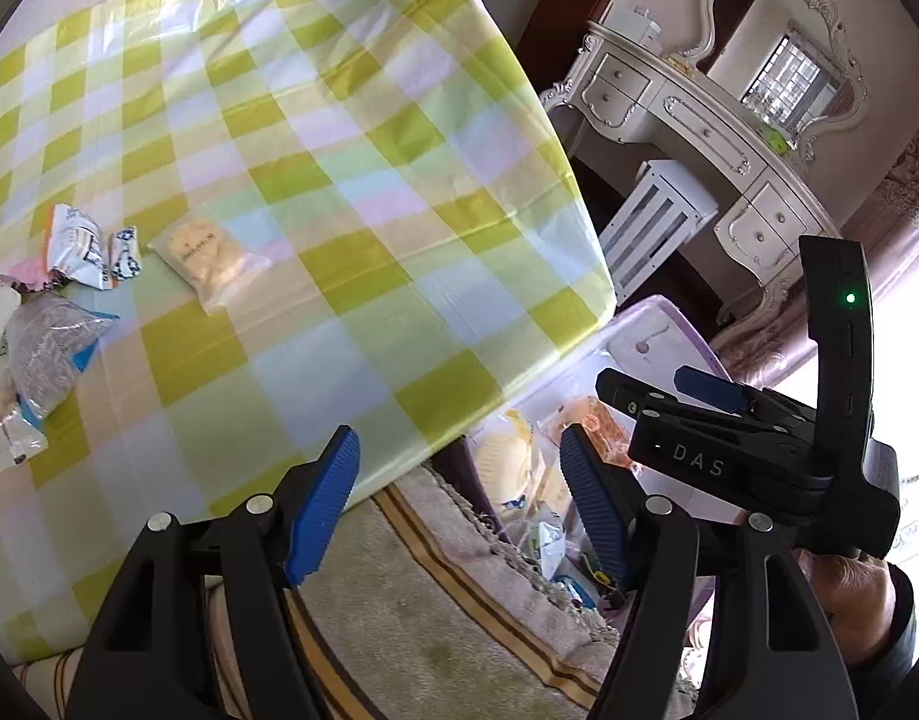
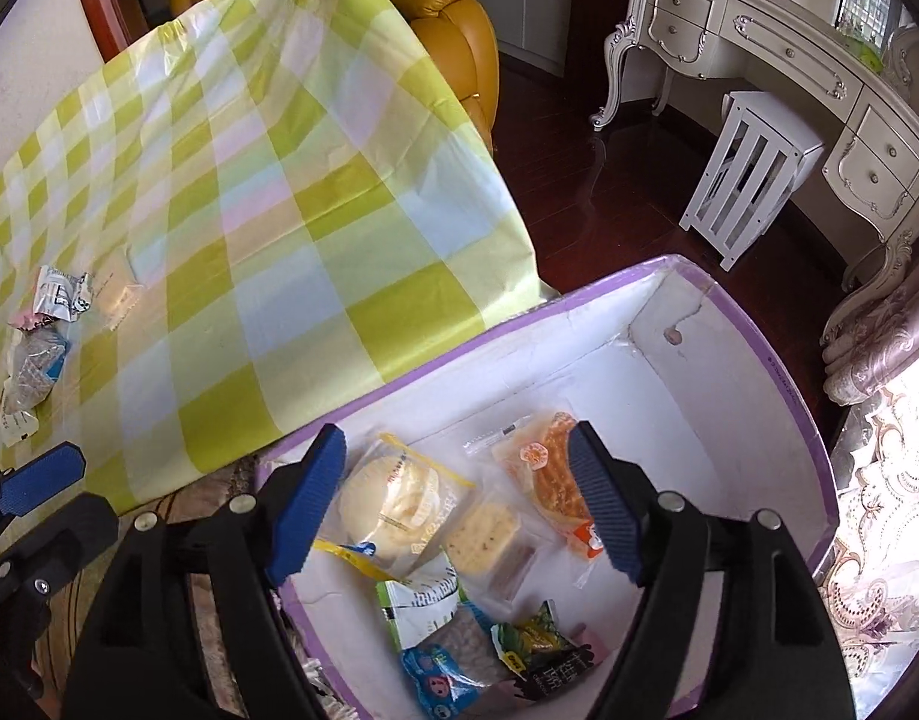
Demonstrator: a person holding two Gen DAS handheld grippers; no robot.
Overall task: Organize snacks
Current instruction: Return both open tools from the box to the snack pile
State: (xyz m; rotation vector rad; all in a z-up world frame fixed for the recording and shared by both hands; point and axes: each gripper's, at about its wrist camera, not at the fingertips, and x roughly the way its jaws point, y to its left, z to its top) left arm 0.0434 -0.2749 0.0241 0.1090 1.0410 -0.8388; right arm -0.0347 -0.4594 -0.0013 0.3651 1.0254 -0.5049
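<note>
**A:** How far along is the sorting?

**B:** Well on. The purple-rimmed box (image 2: 777, 396) on the floor holds several packets, among them a round bun pack (image 2: 393, 504) and an orange one (image 2: 549, 480).

**A:** And what's left?

**B:** A cluster on the checked tablecloth (image 1: 339, 180): a clear biscuit bag (image 1: 210, 258), and perhaps four more, hard to count.

**A:** The grippers?

**B:** The right gripper (image 2: 459, 504) is spread wide over the box, empty; the left gripper (image 1: 459, 498) is also agape, holding nothing.

Snack packets (image 1: 36, 324) cut off at the left edge, their print too small to read
</note>
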